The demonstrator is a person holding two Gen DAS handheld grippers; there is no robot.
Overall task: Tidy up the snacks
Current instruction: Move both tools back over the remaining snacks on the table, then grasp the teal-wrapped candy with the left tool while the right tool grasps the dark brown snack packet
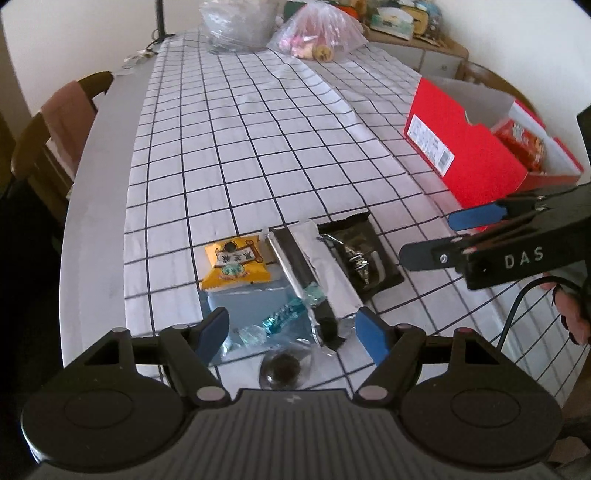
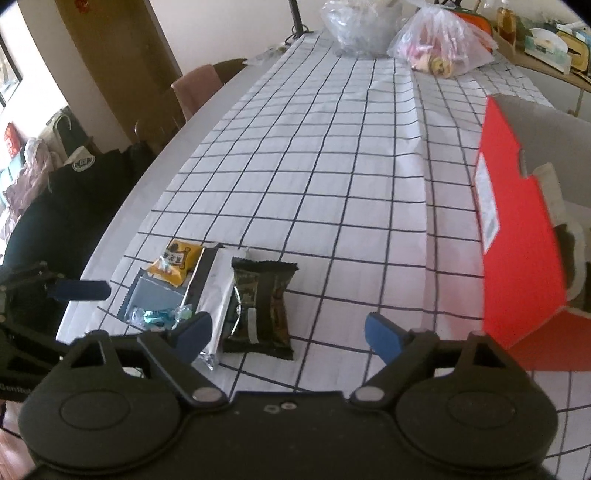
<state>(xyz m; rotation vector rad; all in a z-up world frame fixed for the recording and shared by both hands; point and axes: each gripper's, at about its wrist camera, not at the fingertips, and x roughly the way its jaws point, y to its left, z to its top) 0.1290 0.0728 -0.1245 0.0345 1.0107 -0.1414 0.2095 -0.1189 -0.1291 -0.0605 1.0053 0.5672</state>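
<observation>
Several snacks lie in a cluster near the table's front edge: a yellow packet [image 1: 235, 266] [image 2: 176, 260], a silver and black packet [image 1: 314, 273] [image 2: 214, 280], a dark brown packet [image 1: 364, 260] [image 2: 260, 302], a blue-grey packet [image 1: 243, 301] [image 2: 157, 293], teal-wrapped candy [image 1: 282, 316] [image 2: 160, 315] and a round dark candy [image 1: 282, 371]. My left gripper [image 1: 293, 334] is open just above the candy and silver packet. My right gripper [image 2: 288, 334] is open over the brown packet; it shows in the left wrist view [image 1: 436, 236]. An open red box [image 1: 472, 158] [image 2: 517, 236] holding a red snack [image 1: 522, 142] stands at the right.
A grid-patterned cloth [image 1: 258, 147] [image 2: 332, 166] covers the table. Two plastic bags [image 1: 317, 31] [image 2: 439, 40] sit at the far end. A chair [image 1: 55, 125] [image 2: 195, 88] stands at the left edge. A cluttered shelf [image 2: 546, 44] is behind at the right.
</observation>
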